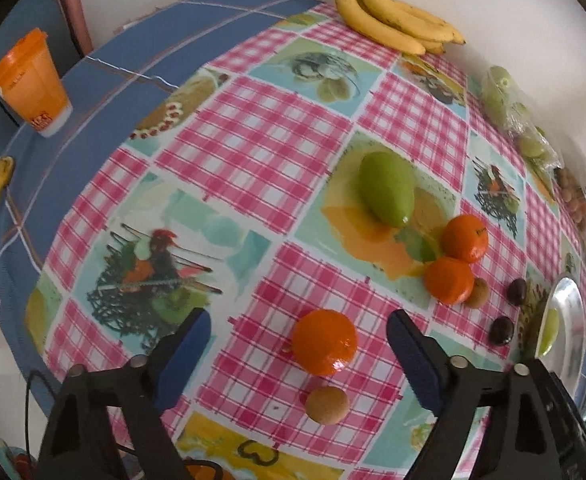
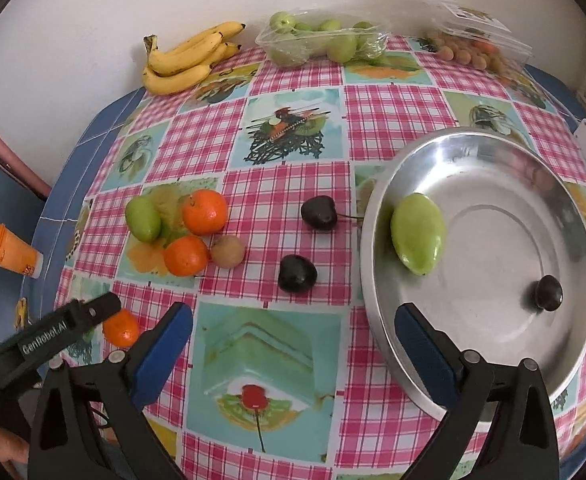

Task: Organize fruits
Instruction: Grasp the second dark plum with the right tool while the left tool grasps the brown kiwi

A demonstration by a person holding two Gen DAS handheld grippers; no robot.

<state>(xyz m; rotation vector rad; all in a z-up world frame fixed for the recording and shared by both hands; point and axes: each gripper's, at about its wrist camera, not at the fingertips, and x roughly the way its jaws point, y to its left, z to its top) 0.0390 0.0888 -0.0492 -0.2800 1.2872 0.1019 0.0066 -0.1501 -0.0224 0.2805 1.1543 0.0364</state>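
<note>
Left gripper (image 1: 299, 354) wide open astride round orange tangerine (image 1: 325, 341); right gripper (image 2: 293, 344) open, empty, beside silver metal dish (image 2: 377, 216) rim.

three oranges (image 1: 325, 341), two green mangoes (image 2: 417, 233), three dark plums (image 2: 297, 273), two kiwis (image 1: 327, 405).

Fruits on a checked tablecloth. A glossy orange (image 1: 325, 341) lies nearest, with a small brown round fruit (image 1: 327, 405) just beside it. Farther off, two oranges (image 2: 195, 236) touch one another, flanked by a green mango lying on its side (image 2: 143, 218) and a second brown fruit (image 2: 228, 251). Two dark plums (image 2: 308, 242) rest apart near a steel bowl (image 2: 489, 152), which holds another green mango (image 2: 417, 238) and one dark fruit, possibly a plum (image 2: 548, 293). Bananas (image 2: 185, 58) lie by the wall.
</note>
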